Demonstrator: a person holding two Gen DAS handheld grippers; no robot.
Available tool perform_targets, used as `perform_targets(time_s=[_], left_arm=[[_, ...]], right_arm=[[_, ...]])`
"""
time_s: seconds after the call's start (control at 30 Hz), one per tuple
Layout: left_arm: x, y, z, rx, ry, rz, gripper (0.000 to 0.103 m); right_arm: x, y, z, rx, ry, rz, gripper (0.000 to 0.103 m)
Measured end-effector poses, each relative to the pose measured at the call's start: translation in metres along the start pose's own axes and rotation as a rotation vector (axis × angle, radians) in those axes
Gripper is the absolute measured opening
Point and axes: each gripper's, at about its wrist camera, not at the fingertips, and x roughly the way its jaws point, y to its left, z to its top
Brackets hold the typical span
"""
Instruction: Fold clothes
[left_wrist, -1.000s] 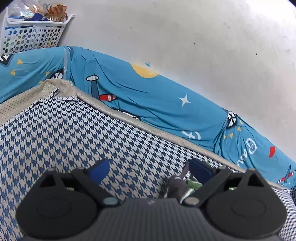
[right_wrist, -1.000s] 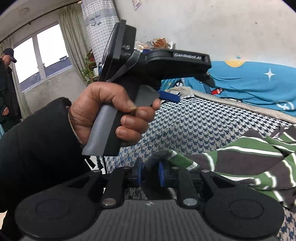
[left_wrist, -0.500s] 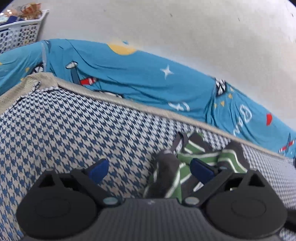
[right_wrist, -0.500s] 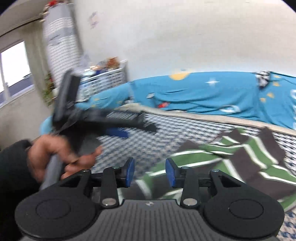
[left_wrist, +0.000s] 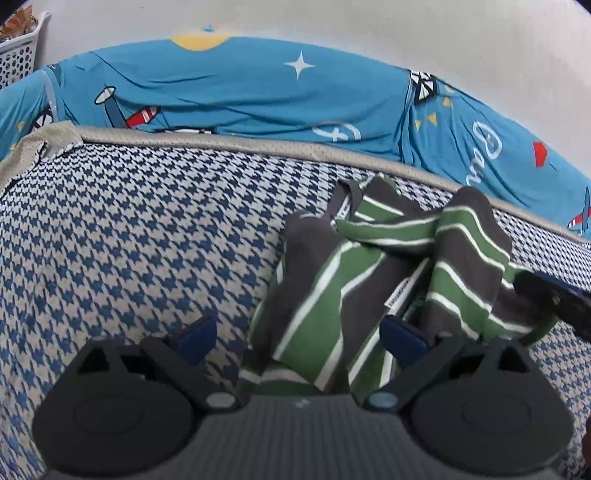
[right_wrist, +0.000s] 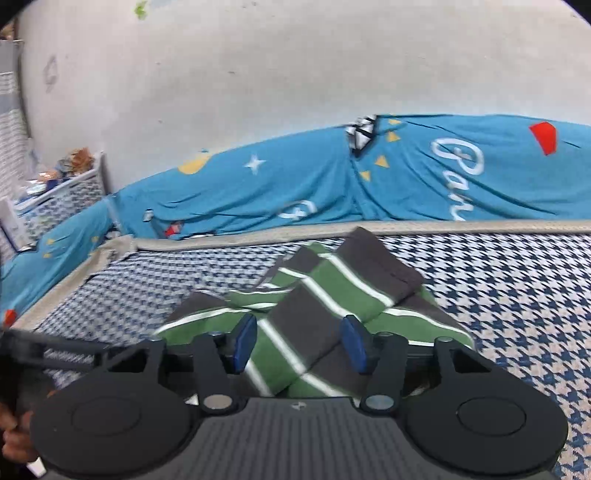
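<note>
Wall (right_wrist: 295, 92): pale, marked, filling the upper part of both views. Bed (left_wrist: 129, 229): covered in a blue-and-white houndstooth sheet with a beige mesh border along its far edge; it carries the task's garment. Blue bedding (left_wrist: 258, 92): printed with a star, planes, triangles and white script, heaped along the wall just behind the bed's border. Striped garment (left_wrist: 332, 295): green and dark grey with thin white stripes, lying bunched and partly doubled over on the houndstooth sheet near the far border, a white label showing in one fold. White perforated basket (left_wrist: 18, 55): at the far left corner beside the wall, holding assorted items too small to tell. Left claw (left_wrist: 299, 339): released, its blue pads set wide apart, low over the near end of the garment, with a band of the cloth lying between the jaws but neither pad pressing on it. Right claw (right_wrist: 301, 345): jaws opening, blue pads apart, the garment's striped cloth seen between them and not pinched. Person's hand (right_wrist: 14, 439): a small part visible at the lower left edge of the right wrist view, gripping a dark handle.
</note>
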Motion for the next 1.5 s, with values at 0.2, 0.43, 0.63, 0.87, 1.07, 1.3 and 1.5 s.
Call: perform_targets(time_s=[0.2,0.43,0.63,0.87,1.07,1.3,1.5], left_arm=[[0.005,0.003,-0.002,-0.031,0.02,-0.001,0.099],[0.011,0.009,-0.002,-0.078,0.046,-0.008,0.099],[0.013,0.01,-0.003,-0.074,0.05,-0.007,0.099],[0.009,0.009,0.0,-0.074,0.027,-0.003,0.099],[-0.009,0.001,0.001,-0.026,-0.069,0.019,0.099],[-0.034,-0.006,-0.023,-0.059,-0.136,-0.046,0.101],[-0.053,-0.015,-0.056,-0.048,-0.166,-0.044,0.102]], right_arm=[[0.015,-0.012,-0.006,0.098,0.029,0.0,0.052],[0.036,-0.02,-0.01,0.184,0.04,-0.003,0.052],[0.049,-0.016,-0.012,0.171,0.043,-0.009,0.012],[0.018,-0.001,-0.004,0.093,-0.03,0.007,0.008],[-0.039,0.015,-0.004,0.024,-0.108,0.073,0.008],[-0.094,0.032,-0.041,0.001,-0.106,0.156,0.008],[-0.122,0.054,-0.083,-0.068,-0.019,0.249,0.008]])
